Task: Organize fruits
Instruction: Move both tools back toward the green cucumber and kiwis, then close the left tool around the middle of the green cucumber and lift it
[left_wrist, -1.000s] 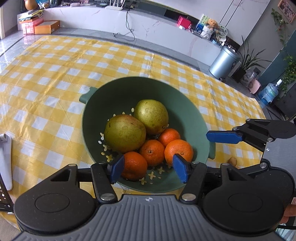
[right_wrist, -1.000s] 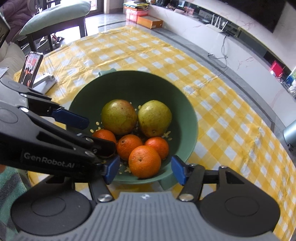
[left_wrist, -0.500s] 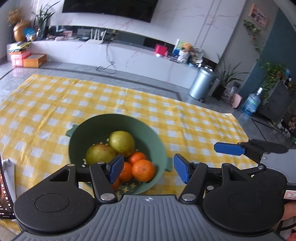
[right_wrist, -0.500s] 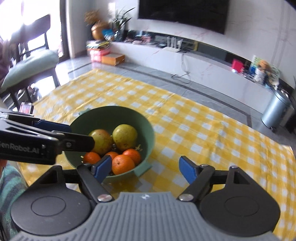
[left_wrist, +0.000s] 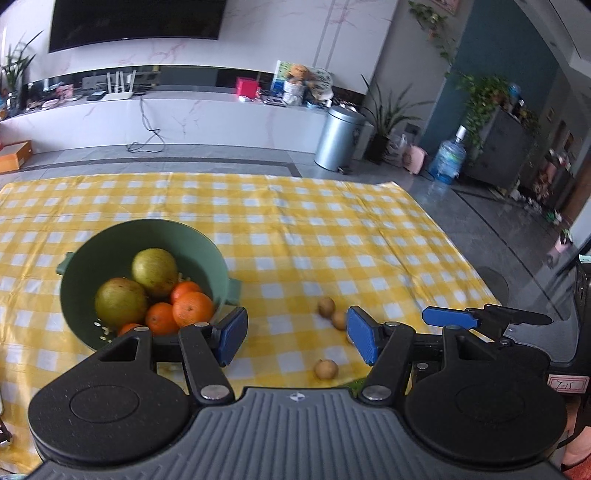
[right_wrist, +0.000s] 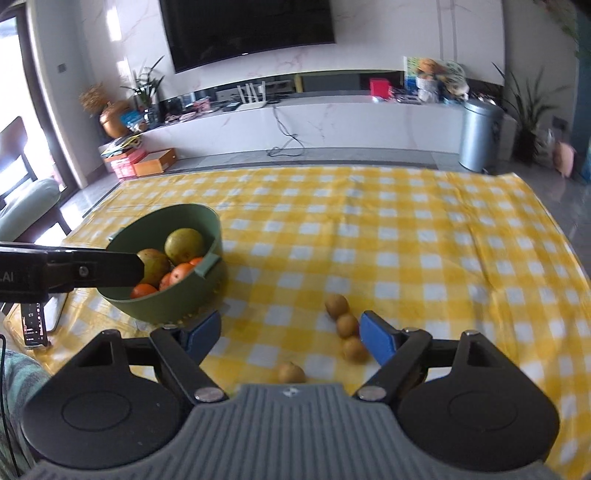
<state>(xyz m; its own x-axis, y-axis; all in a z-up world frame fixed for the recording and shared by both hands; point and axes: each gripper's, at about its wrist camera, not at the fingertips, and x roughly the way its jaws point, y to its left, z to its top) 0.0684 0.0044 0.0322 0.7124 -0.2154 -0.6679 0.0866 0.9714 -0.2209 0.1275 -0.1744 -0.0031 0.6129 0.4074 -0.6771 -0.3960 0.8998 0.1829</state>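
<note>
Left wrist view: the camera has pulled up and back from the bowl (left_wrist: 218, 266) over the last second; earlier it looked straight down into it, now the bowl sits left of frame on the yellow checked cloth (left_wrist: 332, 229). The left gripper (left_wrist: 293, 338) is spread wide and holds nothing. The bowl carries two pears (left_wrist: 155, 271) and a cluster of oranges (left_wrist: 192, 308). Newly in sight: small brown fruits (left_wrist: 327, 306) loose on the cloth, right of the bowl, one near the gripper base. The right gripper (left_wrist: 448, 317) shows at right edge, empty as far as visible.

Right wrist view: same retreat. The right gripper (right_wrist: 290, 334) is wide apart, nothing between the pads. Four small fruits (right_wrist: 337, 305) lie ahead, three in a touching row just beside the right pad, one alone close in. The bowl (right_wrist: 166, 306) is to the left.

Judgement: big fruit done; the loose small ones are likely next, and they may roll.
</note>
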